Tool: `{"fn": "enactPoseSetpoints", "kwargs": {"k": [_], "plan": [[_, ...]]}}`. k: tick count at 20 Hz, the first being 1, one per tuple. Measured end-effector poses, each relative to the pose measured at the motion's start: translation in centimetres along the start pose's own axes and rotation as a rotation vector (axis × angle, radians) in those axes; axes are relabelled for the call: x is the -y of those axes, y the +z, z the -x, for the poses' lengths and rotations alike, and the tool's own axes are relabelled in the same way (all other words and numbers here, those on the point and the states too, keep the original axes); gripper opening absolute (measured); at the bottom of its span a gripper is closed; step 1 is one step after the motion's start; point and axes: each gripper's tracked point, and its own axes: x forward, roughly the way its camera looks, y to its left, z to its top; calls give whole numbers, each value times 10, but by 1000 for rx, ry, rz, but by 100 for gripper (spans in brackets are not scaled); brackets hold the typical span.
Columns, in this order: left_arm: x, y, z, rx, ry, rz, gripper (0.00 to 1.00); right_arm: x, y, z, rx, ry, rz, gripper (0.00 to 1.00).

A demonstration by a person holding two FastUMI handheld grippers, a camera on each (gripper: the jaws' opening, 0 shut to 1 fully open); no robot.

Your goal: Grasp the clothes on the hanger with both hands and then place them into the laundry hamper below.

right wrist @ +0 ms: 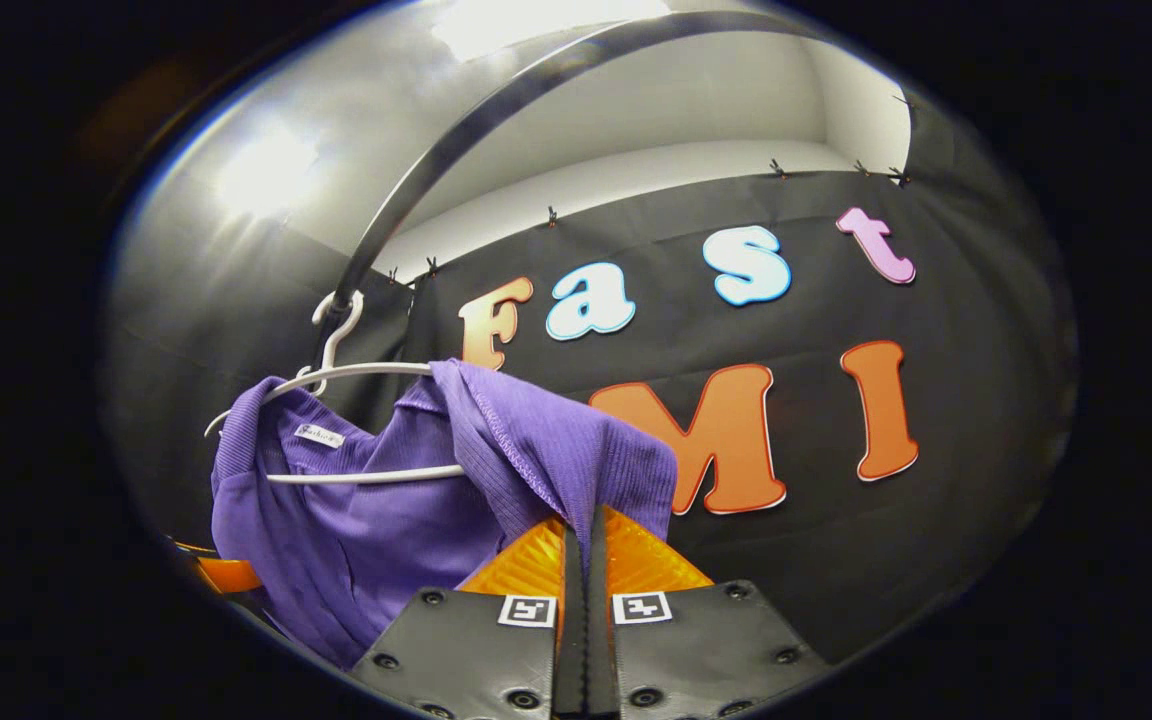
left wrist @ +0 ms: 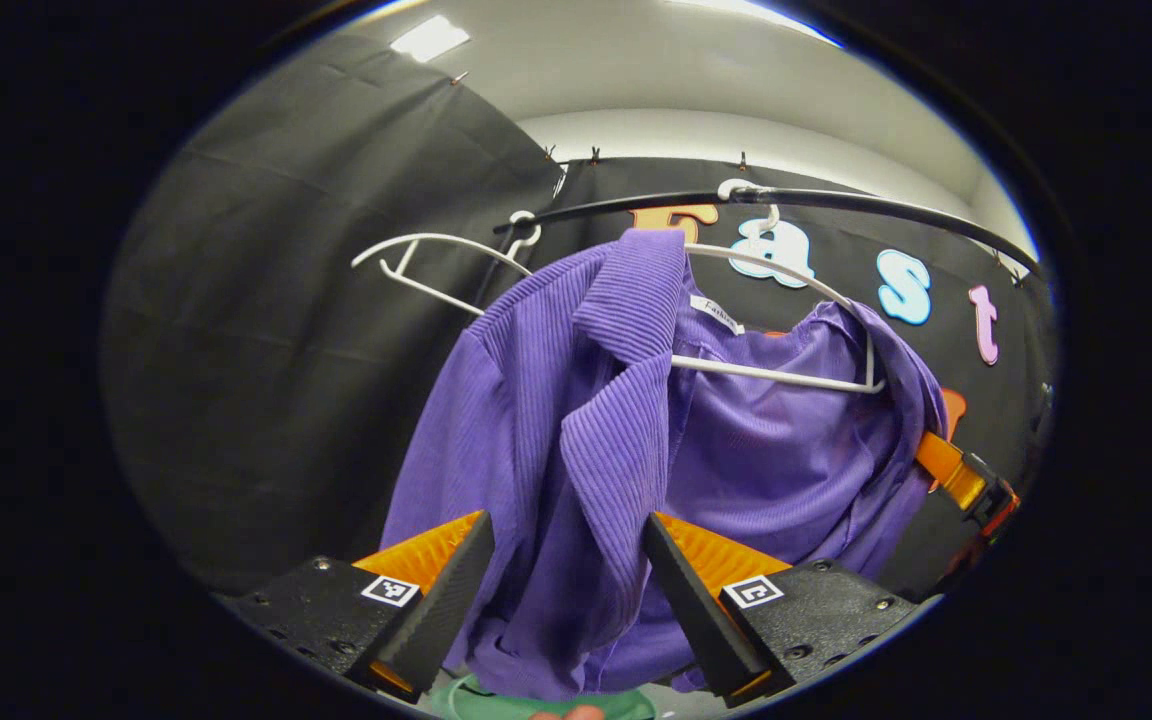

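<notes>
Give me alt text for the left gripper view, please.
The left gripper is open, its jaws on either side of the front edge of a purple shirt hanging on a white hanger from a dark rail. The right gripper is at the shirt's far side; an empty white hanger hangs alongside.

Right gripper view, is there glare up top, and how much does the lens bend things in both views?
Right gripper view: two ceiling lights blow out to white glare, and the rail bows into a strong arc. Left gripper view: lighting is even, with one small bright ceiling panel; the rail curves more mildly. The purple shirt stays sharp, ribbing readable, in both views.
</notes>
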Motion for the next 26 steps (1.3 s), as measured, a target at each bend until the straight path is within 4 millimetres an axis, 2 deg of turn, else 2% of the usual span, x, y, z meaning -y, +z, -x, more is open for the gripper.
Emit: {"fn": "enactPoseSetpoints", "kwargs": {"k": [2,5,9,10,14,15,16,17,18,20,24,26], "plan": [[-2,-4,-16,15,28,-24,92,8,13,8,17,-7,29,7],[-6,-5,-45,49,78,-52,92,12,43,14,87,-9,56,7],[-21,-2,-71,79,119,-106,92,20,77,18,149,-16,45,7],[-20,-1,-75,81,98,-119,89,22,82,17,158,-21,38,7],[-17,14,-56,86,14,-185,11,26,81,9,162,-38,55,7],[-18,18,-48,76,-8,-188,12,25,82,6,170,-42,56,7],[-18,23,-39,70,-29,-187,7,28,83,2,174,-53,62,7],[-17,32,-29,70,-52,-185,12,30,83,-3,172,-70,72,7],[-14,43,-19,71,-83,-179,7,34,82,-7,168,-89,83,7],[-9,62,1,60,-147,-174,10,42,80,-16,159,-124,93,7],[-16,125,27,124,-172,-161,8,54,73,-41,141,-177,98,7],[-10,157,38,170,-199,-166,9,60,63,-58,115,-191,91,7]]}}
